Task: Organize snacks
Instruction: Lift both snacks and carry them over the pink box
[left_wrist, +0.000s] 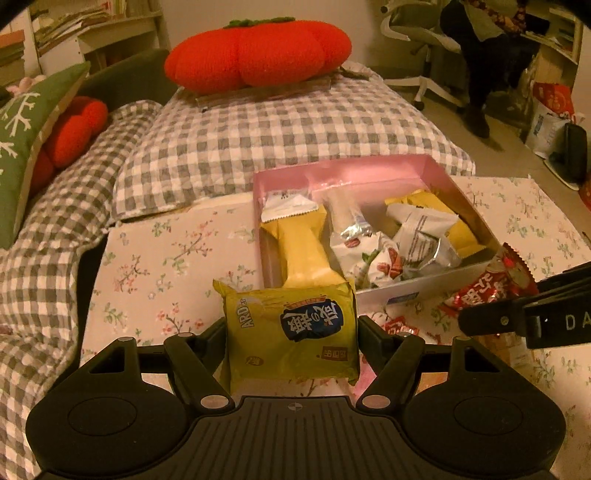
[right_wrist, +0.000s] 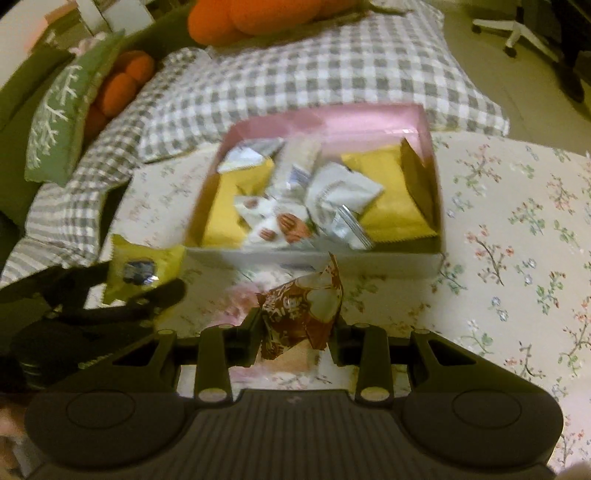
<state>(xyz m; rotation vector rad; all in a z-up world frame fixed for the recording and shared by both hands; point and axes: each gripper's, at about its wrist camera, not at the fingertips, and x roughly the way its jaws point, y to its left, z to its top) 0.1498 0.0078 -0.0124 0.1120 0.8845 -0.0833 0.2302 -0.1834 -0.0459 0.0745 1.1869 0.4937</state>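
Left gripper (left_wrist: 291, 332): clamped on a yellow-green snack pack (left_wrist: 291, 334), one finger on each side edge; pack held upright, printed face to the camera.
Right gripper (right_wrist: 297, 326): clamped on a red-brown snack packet (right_wrist: 303, 317), crumpled, its twisted top pointing to 12 o'clock.
Box (left_wrist: 399, 284): pink-walled, open, on the floral surface (left_wrist: 166, 266); at 12 to 1 o'clock of the left gripper, straight at 12 o'clock of the right gripper.
Box contents: long yellow pack (left_wrist: 299, 243) along the 9 o'clock wall, white and silver wrappers (left_wrist: 417, 236) in the middle, another yellow pack toward 3 o'clock; loosely piled.
Loose item: small red wrapper (left_wrist: 399, 326) on the surface at 3 o'clock of the held yellow-green pack, near the box front wall.
Step (judged): both packs lifted and being carried to the box; neither was over the rim yet.
Next move (judged): raise each pack above the near wall, move forward over a gap in the pile, then part the fingers. The 9 o'clock side looked fullest, so the left pack may have to lie on top.
Risk (judged): crinkly film could slip or catch on the wall.
Hidden: surface beneath both held packs; left fingertips behind the pack edges.
Cut off: the right gripper appeared only as a dark arm at the 3 o'clock edge of the left view.
Hard to read: right view was blurred; wrapper print and box floor unclear.
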